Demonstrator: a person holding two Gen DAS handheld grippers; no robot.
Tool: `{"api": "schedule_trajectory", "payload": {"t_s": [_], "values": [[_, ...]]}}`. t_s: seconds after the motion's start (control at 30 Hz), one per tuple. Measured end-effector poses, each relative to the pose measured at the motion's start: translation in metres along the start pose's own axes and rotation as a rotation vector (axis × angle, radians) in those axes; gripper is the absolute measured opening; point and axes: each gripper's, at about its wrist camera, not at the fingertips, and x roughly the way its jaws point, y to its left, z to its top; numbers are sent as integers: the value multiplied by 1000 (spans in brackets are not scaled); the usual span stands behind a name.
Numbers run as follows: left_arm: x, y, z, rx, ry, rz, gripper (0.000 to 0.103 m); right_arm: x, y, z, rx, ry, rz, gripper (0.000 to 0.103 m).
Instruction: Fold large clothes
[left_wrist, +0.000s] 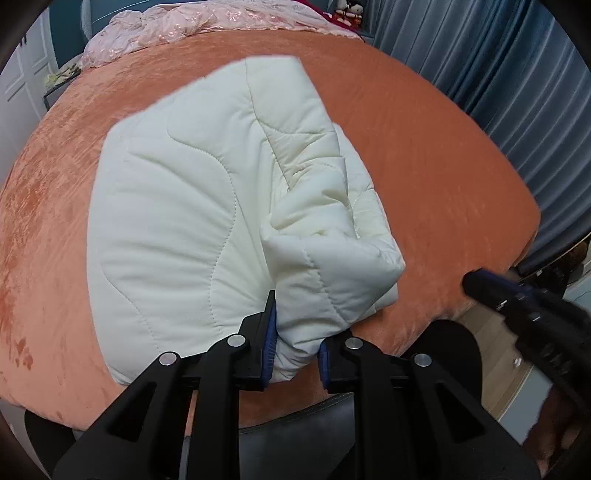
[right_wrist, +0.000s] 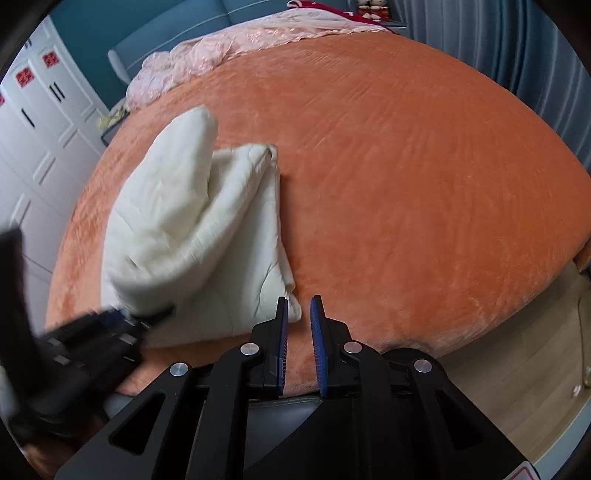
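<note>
A thick fold of the cream quilted garment is pinched between the blue pads of the left gripper at six o'clock. The right gripper is held narrowly parted, with nothing between its jaws. The garment is spread beyond on the orange bedspread, toward ten o'clock in the right wrist view.

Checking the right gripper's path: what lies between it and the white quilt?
Only bare orange bedsheet between the right gripper and the quilt, seen in the right wrist view.
</note>
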Motion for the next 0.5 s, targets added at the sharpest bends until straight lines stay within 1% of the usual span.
{"api": "schedule_trajectory", "payload": {"t_s": [0.07,0.1,0.13,0.17,0.2,0.23,0.3,0.37,0.4,0.47,0.5], "values": [[-5,-3,-3,1,-4,22,25,-6,2,1,-18,-7,3,15],[-15,-1,-3,-6,-11,6,37,-9,3,3,-27,-10,7,15],[-28,2,-3,-25,-23,-40,55,-12,4,5,-34,-14,17,17],[-41,4,-3,-45,-40,-88,65,-15,8,6,-40,-22,30,22],[-56,9,-4,-68,-65,-114,76,-19,3,5,-42,-32,40,25],[-74,17,-4,-93,-100,-111,77,-21,6,7,-40,-41,55,28],[-98,24,0,-101,-146,-76,77,-22,9,14,-34,-52,96,31],[-110,39,6,-122,-177,9,77,-21,18,21,-27,-55,142,35],[-114,45,7,-138,-185,64,76,-20,25,26,-27,-53,164,37],[-108,64,17,-172,-179,168,75,-16,38,31,-30,-46,197,40],[-104,74,21,-195,-166,199,74,-12,46,33,-35,-41,211,40]]}}
